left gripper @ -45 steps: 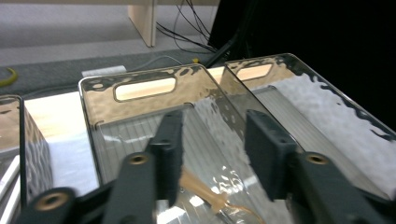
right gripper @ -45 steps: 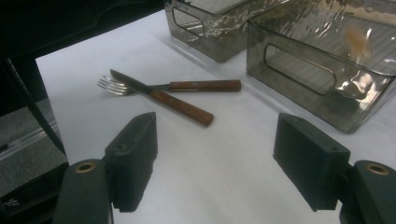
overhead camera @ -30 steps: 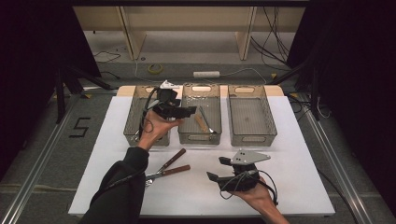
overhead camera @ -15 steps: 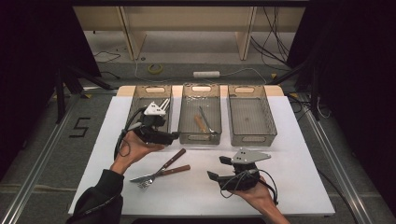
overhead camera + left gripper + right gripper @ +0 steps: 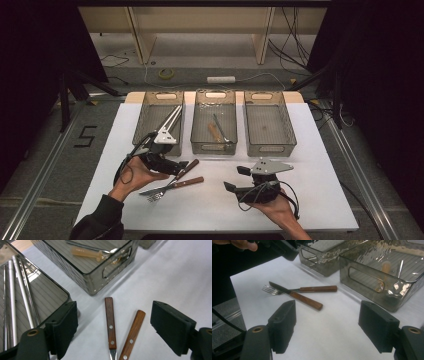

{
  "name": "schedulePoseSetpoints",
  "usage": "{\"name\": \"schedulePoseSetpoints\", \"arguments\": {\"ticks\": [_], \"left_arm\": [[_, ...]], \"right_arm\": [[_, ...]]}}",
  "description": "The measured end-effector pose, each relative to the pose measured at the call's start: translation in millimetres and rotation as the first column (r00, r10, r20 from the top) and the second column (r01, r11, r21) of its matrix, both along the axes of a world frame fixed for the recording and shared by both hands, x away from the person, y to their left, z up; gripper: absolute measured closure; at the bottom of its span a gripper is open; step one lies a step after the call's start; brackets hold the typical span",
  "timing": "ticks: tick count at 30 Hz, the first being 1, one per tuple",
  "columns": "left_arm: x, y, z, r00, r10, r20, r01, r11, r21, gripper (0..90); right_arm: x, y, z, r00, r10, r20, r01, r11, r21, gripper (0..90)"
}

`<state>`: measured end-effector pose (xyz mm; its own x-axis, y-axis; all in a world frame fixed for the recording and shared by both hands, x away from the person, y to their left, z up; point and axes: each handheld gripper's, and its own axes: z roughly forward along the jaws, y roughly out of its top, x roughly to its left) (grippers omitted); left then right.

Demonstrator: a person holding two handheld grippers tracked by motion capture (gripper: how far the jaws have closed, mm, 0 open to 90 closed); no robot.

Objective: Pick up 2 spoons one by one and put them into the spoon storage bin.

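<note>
The left gripper [image 5: 181,166] hovered just above two wooden handles, of a knife [image 5: 110,325] and a fork [image 5: 132,332], which crossed on the white table [image 5: 320,165] in front of the trays. Its jaws had just been opening and stood wide apart, with nothing pressed between them. The right gripper [image 5: 234,180] rested nearby, its jaws also apart and empty. To do it well, I think the left one should descend over one handle only, away from the crossing. In the left gripper view the blade and the prongs were cut off.
</note>
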<state>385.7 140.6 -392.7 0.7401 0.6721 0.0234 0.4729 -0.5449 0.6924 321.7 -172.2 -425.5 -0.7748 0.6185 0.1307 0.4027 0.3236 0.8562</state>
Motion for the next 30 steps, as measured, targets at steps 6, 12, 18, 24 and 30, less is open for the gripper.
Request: {"name": "schedulePoseSetpoints", "arguments": {"ticks": [6, 12, 18, 24, 30], "left_arm": [[-4.1, -3.0, -8.1, 0.9995, -0.023, -0.020, 0.024, 0.9982, 0.054, 21.7], [-8.1, -5.8, -15.8, 0.9980, -0.042, -0.048, 0.046, 0.9946, 0.093, 21.7], [-13.2, -8.0, -20.7, 0.9959, -0.064, -0.064, 0.072, 0.9891, 0.128, 21.6], [-15.8, -9.2, -26.6, 0.9923, -0.085, -0.090, 0.099, 0.9811, 0.166, 24.8], [-18.4, -10.2, -31.7, 0.9868, -0.117, -0.112, 0.138, 0.9691, 0.205, 29.2]], "right_arm": [[0.6, -1.6, 0.0, 1.0000, -0.005, 0.001, 0.005, 1.0000, 0.007, 30.9], [1.7, -4.5, -0.2, 0.9999, -0.011, 0.002, 0.011, 0.9999, 0.011, 30.3], [2.0, -6.9, 0.0, 0.9999, -0.015, 0.003, 0.015, 0.9998, 0.013, 30.0], [1.9, -6.7, 0.3, 0.9999, -0.012, 0.004, 0.012, 0.9999, 0.012, 30.0], [2.1, -7.1, 0.1, 0.9999, -0.014, 0.003, 0.014, 0.9998, 0.013, 30.0]]}}
